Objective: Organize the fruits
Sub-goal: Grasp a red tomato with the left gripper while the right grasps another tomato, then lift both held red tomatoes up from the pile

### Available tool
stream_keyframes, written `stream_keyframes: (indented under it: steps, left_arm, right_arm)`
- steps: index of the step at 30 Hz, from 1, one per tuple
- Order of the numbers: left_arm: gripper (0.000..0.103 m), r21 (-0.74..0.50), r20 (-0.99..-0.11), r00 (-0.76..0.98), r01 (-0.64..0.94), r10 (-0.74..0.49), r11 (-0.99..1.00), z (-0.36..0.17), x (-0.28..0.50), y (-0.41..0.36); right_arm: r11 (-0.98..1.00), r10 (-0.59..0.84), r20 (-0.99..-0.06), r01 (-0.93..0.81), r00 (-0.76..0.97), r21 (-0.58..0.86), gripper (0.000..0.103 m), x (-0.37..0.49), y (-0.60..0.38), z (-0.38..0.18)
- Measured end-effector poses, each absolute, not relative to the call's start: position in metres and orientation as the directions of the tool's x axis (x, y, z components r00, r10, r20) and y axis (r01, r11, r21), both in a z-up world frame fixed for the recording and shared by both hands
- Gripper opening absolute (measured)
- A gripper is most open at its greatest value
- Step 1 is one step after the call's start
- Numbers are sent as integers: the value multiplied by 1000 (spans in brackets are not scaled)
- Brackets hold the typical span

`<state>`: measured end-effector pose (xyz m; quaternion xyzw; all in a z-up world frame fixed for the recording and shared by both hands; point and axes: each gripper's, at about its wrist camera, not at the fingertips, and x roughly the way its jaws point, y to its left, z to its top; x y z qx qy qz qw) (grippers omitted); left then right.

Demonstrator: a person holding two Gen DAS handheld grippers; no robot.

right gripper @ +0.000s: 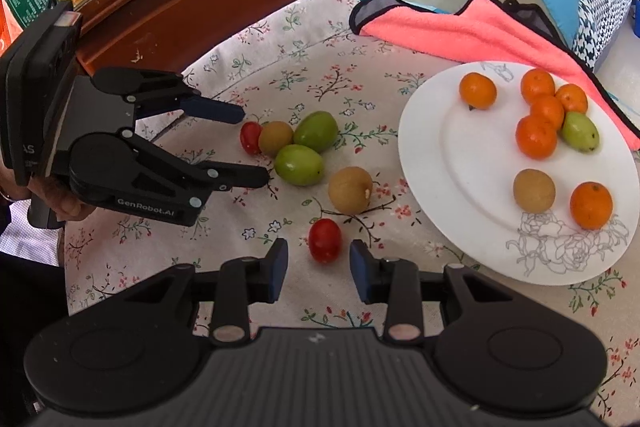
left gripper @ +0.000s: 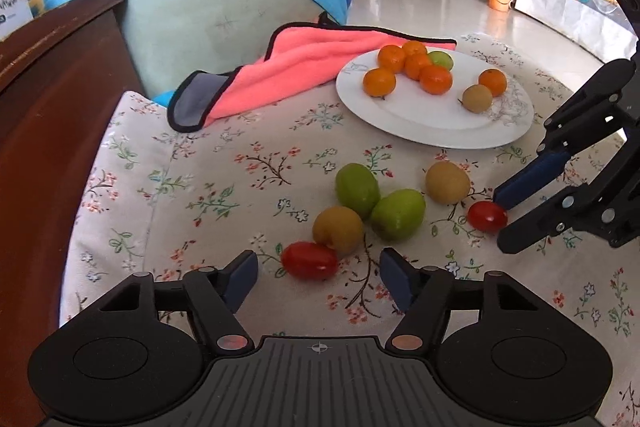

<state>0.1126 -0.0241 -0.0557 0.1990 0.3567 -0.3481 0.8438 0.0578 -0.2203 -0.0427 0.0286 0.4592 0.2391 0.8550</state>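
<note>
Between the left fingers [left gripper: 318, 279], which stand spread, lies a red tomato [left gripper: 309, 260], untouched by either pad, on the floral desk [left gripper: 200, 187]. Right fingers [right gripper: 319, 267] are likewise spread around a second tomato [right gripper: 325, 240] without pinching it. Just beyond sit two green fruits [left gripper: 357, 189], touching each other, and two brown ones [left gripper: 338, 230]. Farther out, a white plate [left gripper: 420, 131] carries six oranges [left gripper: 379, 82], one green fruit and one brown. A pink cloth [left gripper: 288, 67] lies behind the plate.

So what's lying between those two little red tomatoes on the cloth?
In the right wrist view, a brownish fruit lies roughly between the far tomato and the near tomato.
</note>
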Motion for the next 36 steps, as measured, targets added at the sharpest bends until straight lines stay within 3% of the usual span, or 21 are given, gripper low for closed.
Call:
stream_keyframes:
  steps: [2,10,15,23,36]
  left_arm:
    - [65,73,-740,496,730,-454,679,-56,115,-24]
    - [37,20,-739,459,747,-494,664,-55,116,-24]
    - [26,20,-745,455,746,-488,665,-53,115,-25]
    - [22,63,-738,487,740,-468,670,-43,107,-28]
    - [21,74,-640,561,724,-524,685,3,99,-36]
  right_arm:
    - [885,432,-772,-384,466,264,35,58,-219,-43]
    - [887,425,-771,-389,474,250,28,59,-217,-44]
    - [891,419,-769,-382,483,246,19,59,-219,-45]
    - [891,424,-761,-377,490,254,19,59,-222,-41]
    - [899,436,-681,-321,588,298,19,64,-247,-8]
